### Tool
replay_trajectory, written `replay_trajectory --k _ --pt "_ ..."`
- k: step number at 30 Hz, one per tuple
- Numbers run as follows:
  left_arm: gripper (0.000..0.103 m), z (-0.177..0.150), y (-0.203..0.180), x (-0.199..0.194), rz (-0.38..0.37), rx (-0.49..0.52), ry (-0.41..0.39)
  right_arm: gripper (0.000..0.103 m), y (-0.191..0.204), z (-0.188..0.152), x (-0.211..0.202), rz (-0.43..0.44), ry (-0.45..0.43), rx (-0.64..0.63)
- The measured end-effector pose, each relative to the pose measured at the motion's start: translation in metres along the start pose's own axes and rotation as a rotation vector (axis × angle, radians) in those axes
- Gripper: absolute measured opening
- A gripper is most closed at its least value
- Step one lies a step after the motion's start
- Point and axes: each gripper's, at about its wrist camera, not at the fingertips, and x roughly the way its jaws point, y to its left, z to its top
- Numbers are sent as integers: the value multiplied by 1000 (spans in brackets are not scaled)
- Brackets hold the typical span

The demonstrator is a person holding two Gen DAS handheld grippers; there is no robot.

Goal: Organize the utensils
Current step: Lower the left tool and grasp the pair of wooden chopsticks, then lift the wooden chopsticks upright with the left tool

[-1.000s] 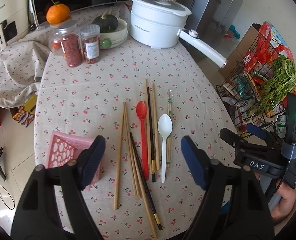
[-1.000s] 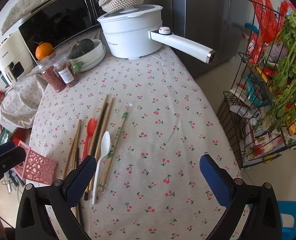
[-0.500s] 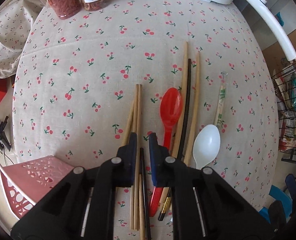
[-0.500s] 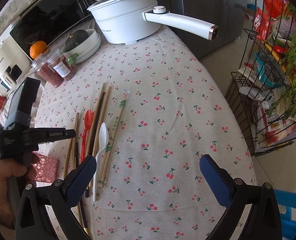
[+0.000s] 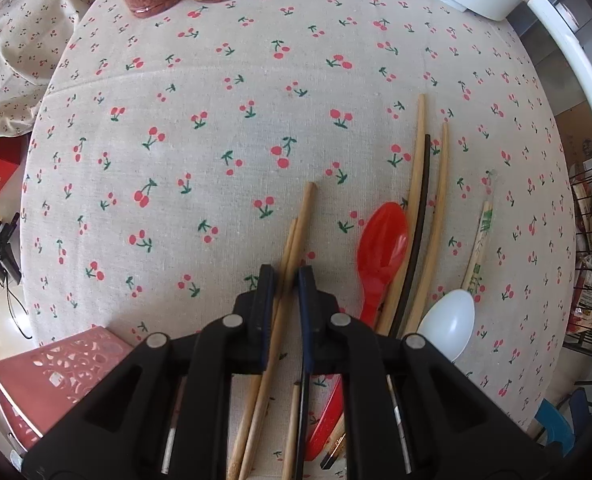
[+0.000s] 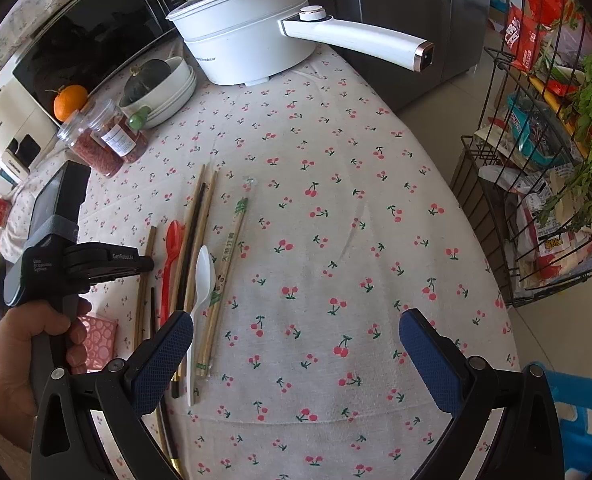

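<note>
Your left gripper (image 5: 283, 280) hides the middle of the wooden chopsticks (image 5: 301, 224) it has clamped, pointing straight down at the cherry-print tablecloth (image 5: 216, 128). Your right gripper (image 6: 294, 354) hovers beside the white spoon (image 6: 202, 280), tilted downward, jaws wide apart

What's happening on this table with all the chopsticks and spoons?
A person is sorting utensils laid on a cherry-print tablecloth, holding a set of tongs in each hand. The left tongs point down and have just closed on a pair of wooden chopsticks, which are not lifted yet. The right tongs hang open above the cloth, holding nothing. A red spoon, a white spoon and more chopsticks lie alongside; a pink holder waits at the table's edge.
</note>
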Motion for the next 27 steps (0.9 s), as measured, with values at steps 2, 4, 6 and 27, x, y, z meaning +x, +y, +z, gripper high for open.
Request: replay_trajectory --k 2,4,6,27 --pt "13 5 13 -2 -29 -14 5 103 1 0 1 3 3 2" --pt "10 5 17 -2 -53 -14 2 103 2 0 1 5 4 -3" --pt "9 5 21 -6 -54 -2 -4 103 4 0 1 2 2 -9" --pt "14 9 13 -35 -12 52 49 103 2 0 0 12 8 2"
